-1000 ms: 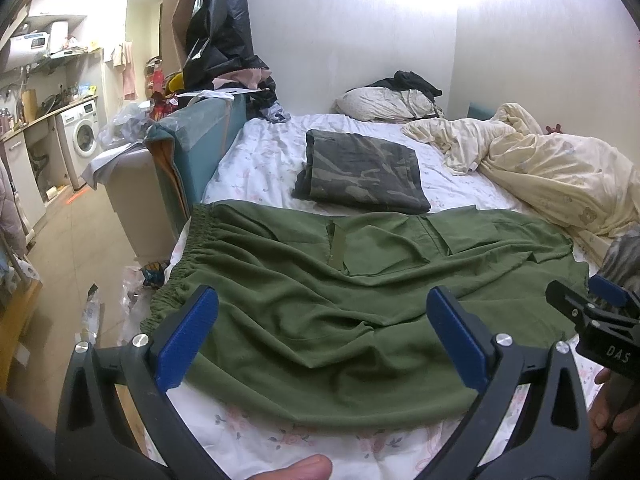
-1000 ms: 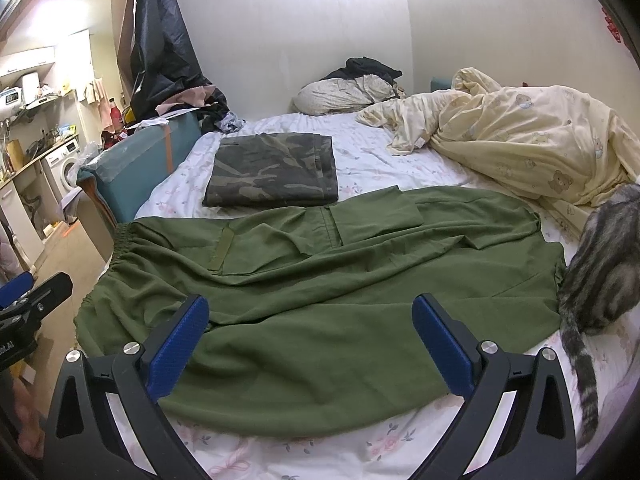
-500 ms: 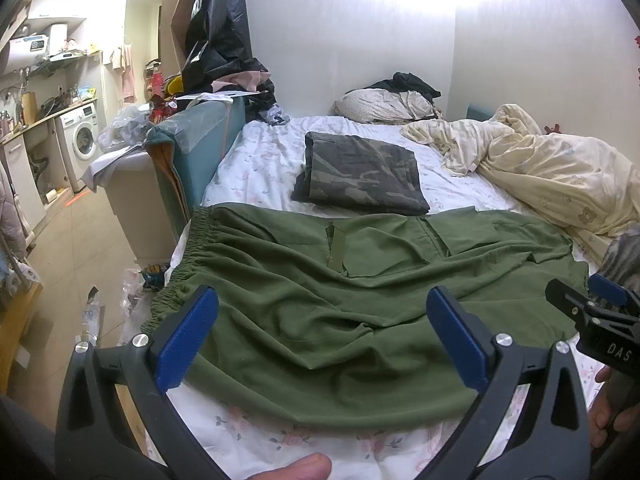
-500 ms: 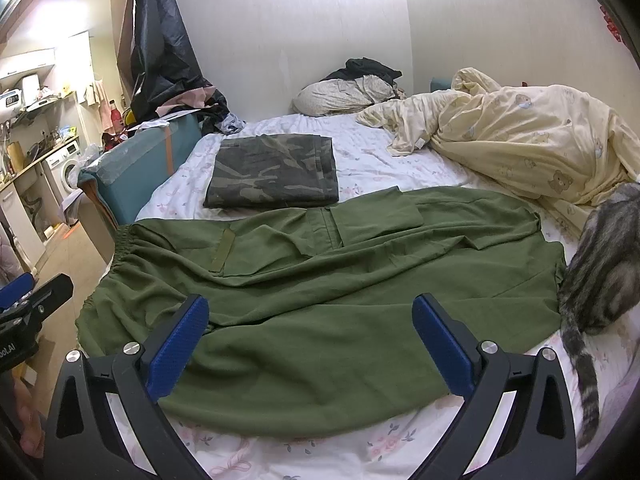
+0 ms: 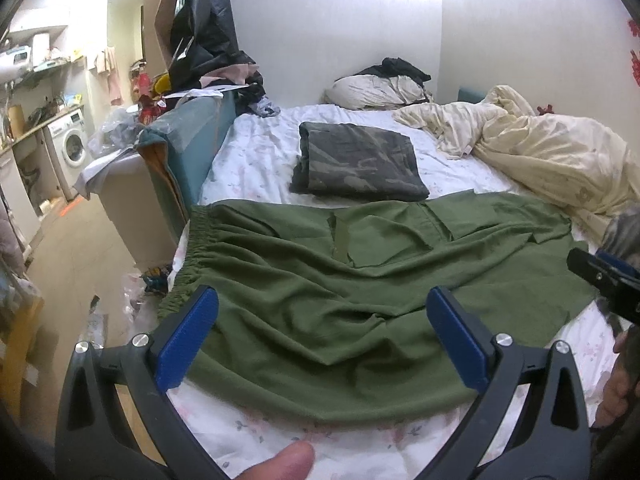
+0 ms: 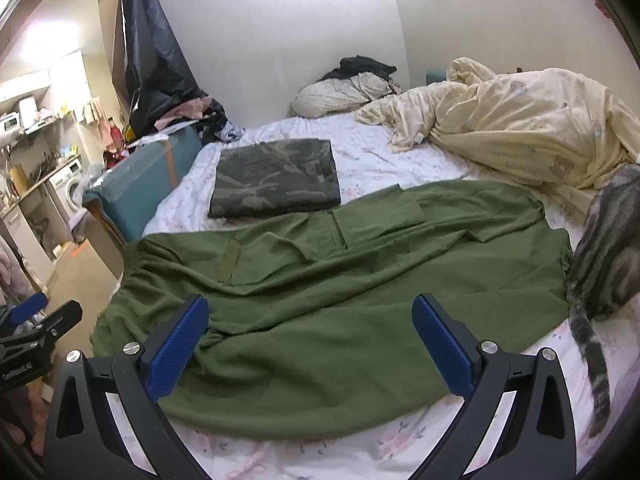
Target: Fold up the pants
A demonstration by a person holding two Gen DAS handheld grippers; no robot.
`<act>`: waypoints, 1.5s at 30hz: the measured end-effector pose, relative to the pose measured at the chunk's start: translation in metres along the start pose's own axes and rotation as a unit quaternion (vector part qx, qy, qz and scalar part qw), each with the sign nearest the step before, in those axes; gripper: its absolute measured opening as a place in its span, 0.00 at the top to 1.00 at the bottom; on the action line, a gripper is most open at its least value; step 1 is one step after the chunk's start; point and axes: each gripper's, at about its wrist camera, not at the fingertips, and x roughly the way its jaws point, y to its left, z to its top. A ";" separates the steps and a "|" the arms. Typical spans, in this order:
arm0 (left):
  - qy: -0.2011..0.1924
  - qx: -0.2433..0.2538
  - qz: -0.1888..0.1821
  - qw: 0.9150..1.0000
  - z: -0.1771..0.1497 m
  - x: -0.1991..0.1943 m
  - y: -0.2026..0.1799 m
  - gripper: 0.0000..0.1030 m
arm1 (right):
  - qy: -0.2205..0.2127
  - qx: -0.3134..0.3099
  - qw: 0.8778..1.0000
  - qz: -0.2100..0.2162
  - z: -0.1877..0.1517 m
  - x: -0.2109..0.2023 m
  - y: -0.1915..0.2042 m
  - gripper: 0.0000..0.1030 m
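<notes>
A: Left wrist view, item one: green pants spread flat on bed, waistband at 9 o'clock. Left gripper?
B: Jaws wide apart, empty, above the near hem.
A: Right gripper?
B: Likewise spread wide, empty. Folded camouflage pants at 12 o'clock; cat at 3 o'clock.

Green pants flat on bed, right gripper wide apart above.

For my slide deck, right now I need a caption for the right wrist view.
Open right gripper poised over green pants spread on the bed, folded camouflage pants behind, a tabby cat at the hem.
</notes>
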 end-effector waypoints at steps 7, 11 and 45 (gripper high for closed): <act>0.035 -0.065 0.052 0.996 0.021 0.015 0.059 0.00 | 0.004 0.025 1.000 0.015 0.003 -0.011 -0.012 0.00; 0.078 -0.162 0.132 0.975 0.028 0.035 0.138 0.01 | -0.005 0.043 0.999 0.019 0.009 -0.017 -0.020 0.00; 0.170 -0.208 0.172 0.948 -0.024 0.098 0.161 0.97 | 0.099 0.203 0.973 0.043 -0.020 0.026 -0.084 0.00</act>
